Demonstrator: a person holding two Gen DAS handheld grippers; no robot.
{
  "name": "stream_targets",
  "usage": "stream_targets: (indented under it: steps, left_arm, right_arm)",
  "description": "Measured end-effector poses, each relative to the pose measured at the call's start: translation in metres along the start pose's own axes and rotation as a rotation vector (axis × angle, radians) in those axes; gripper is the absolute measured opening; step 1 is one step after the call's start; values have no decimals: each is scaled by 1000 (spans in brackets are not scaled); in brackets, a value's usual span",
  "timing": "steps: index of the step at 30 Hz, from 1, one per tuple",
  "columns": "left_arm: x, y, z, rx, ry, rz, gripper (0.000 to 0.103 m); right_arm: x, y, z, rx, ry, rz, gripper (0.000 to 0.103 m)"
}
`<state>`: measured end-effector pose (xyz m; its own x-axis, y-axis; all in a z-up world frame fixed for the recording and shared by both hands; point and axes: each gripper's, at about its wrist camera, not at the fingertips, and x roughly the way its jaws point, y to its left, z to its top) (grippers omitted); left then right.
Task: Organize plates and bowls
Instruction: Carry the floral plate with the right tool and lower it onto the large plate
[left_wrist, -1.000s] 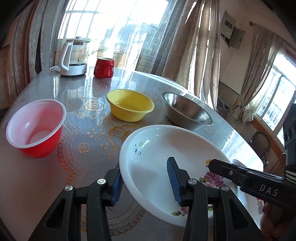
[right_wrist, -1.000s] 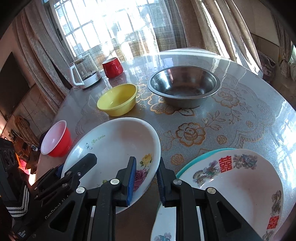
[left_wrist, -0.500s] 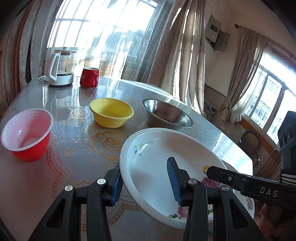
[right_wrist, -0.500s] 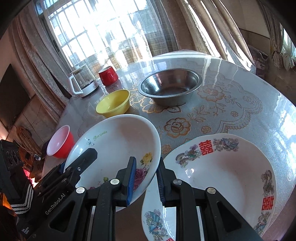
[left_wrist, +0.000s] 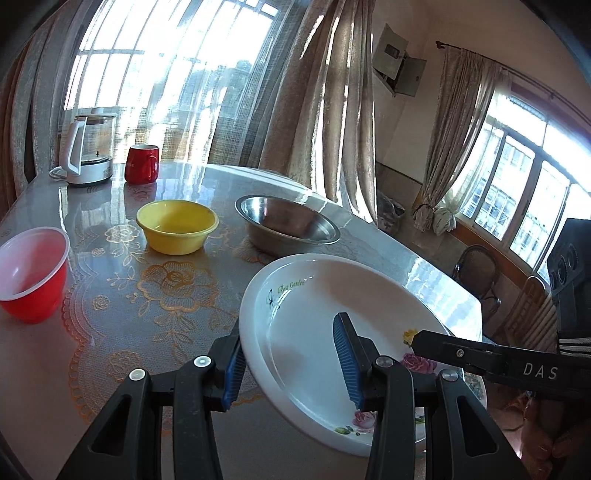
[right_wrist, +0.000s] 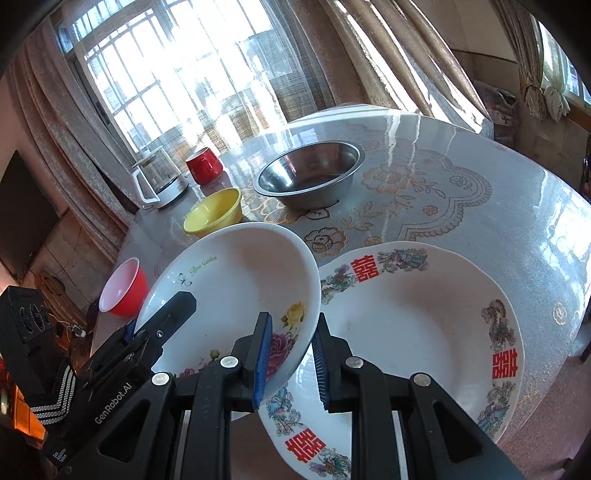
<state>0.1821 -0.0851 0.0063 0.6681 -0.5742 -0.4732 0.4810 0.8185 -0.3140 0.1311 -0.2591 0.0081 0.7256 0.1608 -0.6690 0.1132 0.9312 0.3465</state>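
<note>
A white rose plate (left_wrist: 314, 314) hangs tilted above the table, held from both sides. My left gripper (left_wrist: 290, 367) is shut on its left rim, one pad under the edge and one inside the dish. My right gripper (right_wrist: 291, 360) is shut on the opposite rim, by the painted roses of the rose plate (right_wrist: 236, 291). A larger decorated plate (right_wrist: 413, 332) with red characters lies on the table, just right of and partly under the held plate. A yellow bowl (left_wrist: 176, 225), a steel bowl (left_wrist: 286, 225) and a red bowl (left_wrist: 31, 273) stand further back.
A red mug (left_wrist: 142, 164) and a glass kettle (left_wrist: 86, 151) stand at the table's far edge by the curtained window. The table (right_wrist: 480, 206) has a gold floral cover. Chairs stand beyond its right edge in the left wrist view.
Both grippers have carried the rose plate to the right and slightly up. The decorated plate has come fully into the right wrist view, close beside the held plate. Both grips are unchanged.
</note>
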Motion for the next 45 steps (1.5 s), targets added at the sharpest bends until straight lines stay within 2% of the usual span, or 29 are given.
stream_targets:
  steps: [5, 14, 23, 29, 37, 45]
  left_arm:
    - [4, -19, -4, 15, 29, -45, 44]
    - [17, -60, -6, 49, 97, -53, 44]
    - [36, -92, -13, 146, 182, -13, 44]
    - [51, -98, -21, 146, 278, 6, 44]
    - [59, -101, -22, 157, 329, 29, 47]
    - [68, -108, -13, 177, 430, 70, 49]
  right_arm:
    - [-13, -23, -10, 47, 10, -8, 22]
    - [-30, -58, -24, 130, 19, -23, 22]
    - [-36, -87, -29, 197, 33, -33, 22]
    - [-34, -99, -32, 227, 66, -54, 24]
    - [-29, -105, -29, 239, 74, -71, 24]
    - [-24, -106, -20, 239, 99, -90, 25]
